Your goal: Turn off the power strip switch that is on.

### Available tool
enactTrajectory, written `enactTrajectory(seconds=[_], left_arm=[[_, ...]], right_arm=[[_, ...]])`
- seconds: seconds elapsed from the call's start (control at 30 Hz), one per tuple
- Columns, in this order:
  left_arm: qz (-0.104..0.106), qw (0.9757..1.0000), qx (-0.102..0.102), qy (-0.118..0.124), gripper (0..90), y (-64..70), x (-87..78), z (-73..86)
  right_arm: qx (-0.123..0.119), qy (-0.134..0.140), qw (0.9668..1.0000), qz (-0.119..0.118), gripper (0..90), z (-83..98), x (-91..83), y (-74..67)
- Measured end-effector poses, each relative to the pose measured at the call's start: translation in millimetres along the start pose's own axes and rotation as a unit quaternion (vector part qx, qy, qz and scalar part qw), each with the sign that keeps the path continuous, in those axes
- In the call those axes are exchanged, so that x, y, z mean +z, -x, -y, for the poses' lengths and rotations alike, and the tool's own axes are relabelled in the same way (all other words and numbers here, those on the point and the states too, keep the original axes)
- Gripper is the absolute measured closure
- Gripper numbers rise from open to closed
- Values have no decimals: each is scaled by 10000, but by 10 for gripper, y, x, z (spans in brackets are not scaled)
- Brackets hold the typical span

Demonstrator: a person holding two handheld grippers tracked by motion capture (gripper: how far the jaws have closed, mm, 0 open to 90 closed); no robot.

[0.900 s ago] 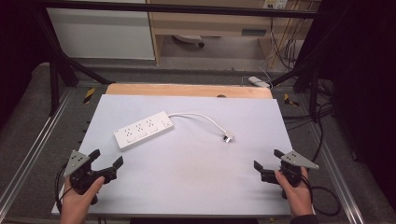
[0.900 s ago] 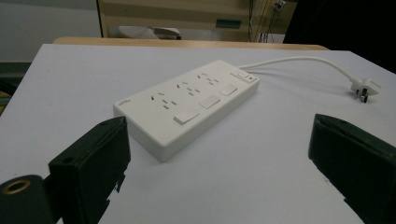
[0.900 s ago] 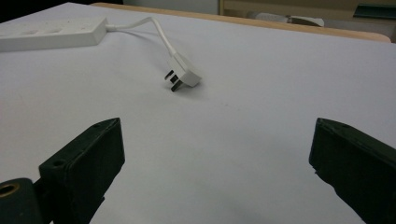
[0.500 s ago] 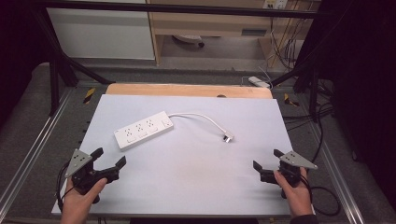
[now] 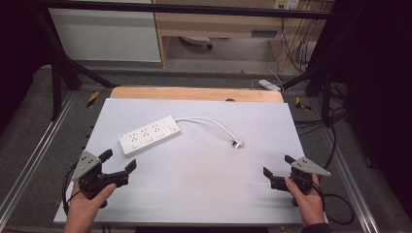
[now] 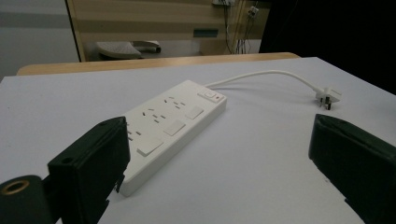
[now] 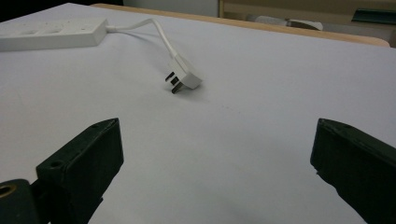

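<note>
White table [image 5: 204, 194]: strip [image 5: 148, 135] just beyond wide-open left gripper [image 5: 119, 162]; plug [image 5: 237, 142] far-left of wide-open right gripper [image 5: 276, 166].

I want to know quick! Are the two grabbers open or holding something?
Left gripper: open, holding nothing, near the white plastic power strip.
Right gripper: open, holding nothing.

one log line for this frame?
left gripper: open, empty | right gripper: open, empty | power strip: flat on table | plug: loose
</note>
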State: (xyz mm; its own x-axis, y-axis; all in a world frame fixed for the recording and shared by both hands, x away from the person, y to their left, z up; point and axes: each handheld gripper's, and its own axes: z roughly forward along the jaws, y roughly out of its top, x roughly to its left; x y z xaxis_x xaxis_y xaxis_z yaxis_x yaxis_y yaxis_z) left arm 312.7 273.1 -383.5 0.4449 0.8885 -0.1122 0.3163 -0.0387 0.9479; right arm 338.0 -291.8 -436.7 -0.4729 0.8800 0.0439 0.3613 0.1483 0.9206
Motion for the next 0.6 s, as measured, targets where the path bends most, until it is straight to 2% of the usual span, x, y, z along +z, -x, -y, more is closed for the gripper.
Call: enactTrajectory(seconds=[0.27,0.6], left_arm=[[54,10000,38,9,52,57,17,-50],[20,10000,65,6,51,87,14,-97]], right_arm=[[13,-12,10000,3,28,-1,3,-6],[28,-36,10000,23,27,0,7,-7]])
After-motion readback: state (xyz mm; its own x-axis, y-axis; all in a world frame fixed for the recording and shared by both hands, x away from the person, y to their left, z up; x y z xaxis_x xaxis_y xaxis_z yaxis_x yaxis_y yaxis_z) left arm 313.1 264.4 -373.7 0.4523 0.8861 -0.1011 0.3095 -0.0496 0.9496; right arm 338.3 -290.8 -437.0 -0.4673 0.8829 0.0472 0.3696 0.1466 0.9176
